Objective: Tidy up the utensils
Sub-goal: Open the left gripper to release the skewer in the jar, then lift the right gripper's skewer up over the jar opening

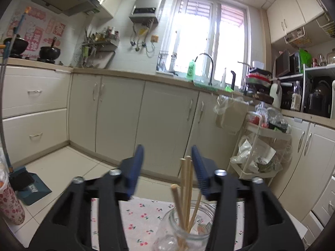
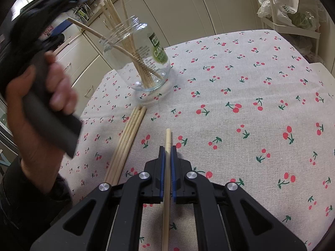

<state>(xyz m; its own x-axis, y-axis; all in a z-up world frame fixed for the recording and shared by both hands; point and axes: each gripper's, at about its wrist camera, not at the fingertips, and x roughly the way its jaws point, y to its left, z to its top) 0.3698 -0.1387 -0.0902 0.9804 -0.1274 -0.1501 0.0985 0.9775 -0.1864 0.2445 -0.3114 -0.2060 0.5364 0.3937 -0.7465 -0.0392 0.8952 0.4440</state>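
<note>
My right gripper (image 2: 167, 152) pinches one chopstick (image 2: 167, 167) lengthwise along its jaws, the jar (image 2: 144, 62) ahead and left; my left gripper (image 1: 167, 167) hangs spread, empty.

A jar (image 2: 138, 56) stands on the far left part of the tablecloth (image 2: 240, 96), chopsticks (image 2: 117, 18) leaning inside it. Nearer lies a row of loose chopsticks (image 2: 127, 140) (4, side by side), and right of them 1 chopstick (image 2: 167, 144).
</note>
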